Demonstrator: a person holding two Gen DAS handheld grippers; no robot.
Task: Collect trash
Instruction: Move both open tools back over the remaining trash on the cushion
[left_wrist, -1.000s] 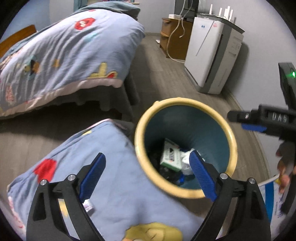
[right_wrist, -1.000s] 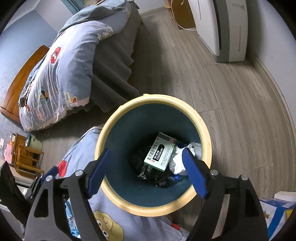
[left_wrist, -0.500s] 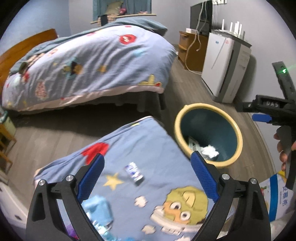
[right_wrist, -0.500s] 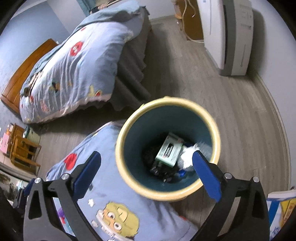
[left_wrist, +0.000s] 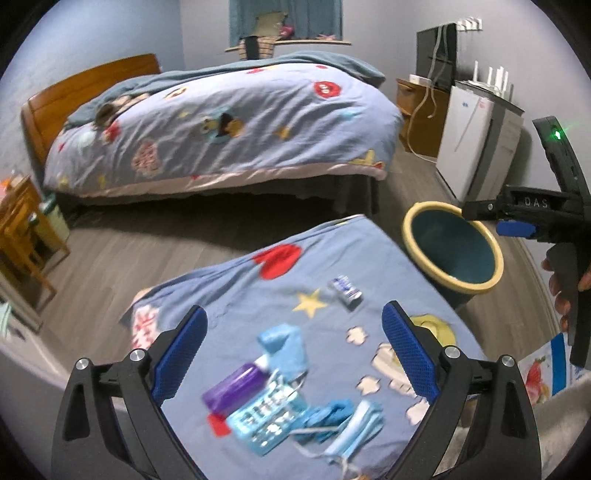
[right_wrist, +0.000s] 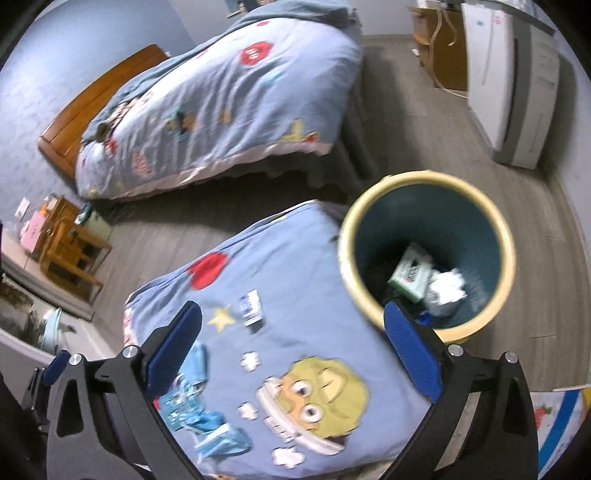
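A yellow-rimmed teal bin stands on the floor beside a low table under a blue cartoon cloth. In the bin lie a green-white box and crumpled white paper. On the cloth lie a small blue-white packet, a purple bottle, a light-blue blister pack, blue face masks and a blue wad. My left gripper hangs open above this litter. My right gripper is open and empty over the cloth, left of the bin.
A bed with a blue quilt fills the far side, with a strip of wood floor before it. A white appliance and a wooden cabinet stand at the right wall. A wooden stool is at left. A printed carton sits lower right.
Both grippers have drawn back and up from the bin toward the left, so the littered cloth has come into view. The right jaws opened wider.
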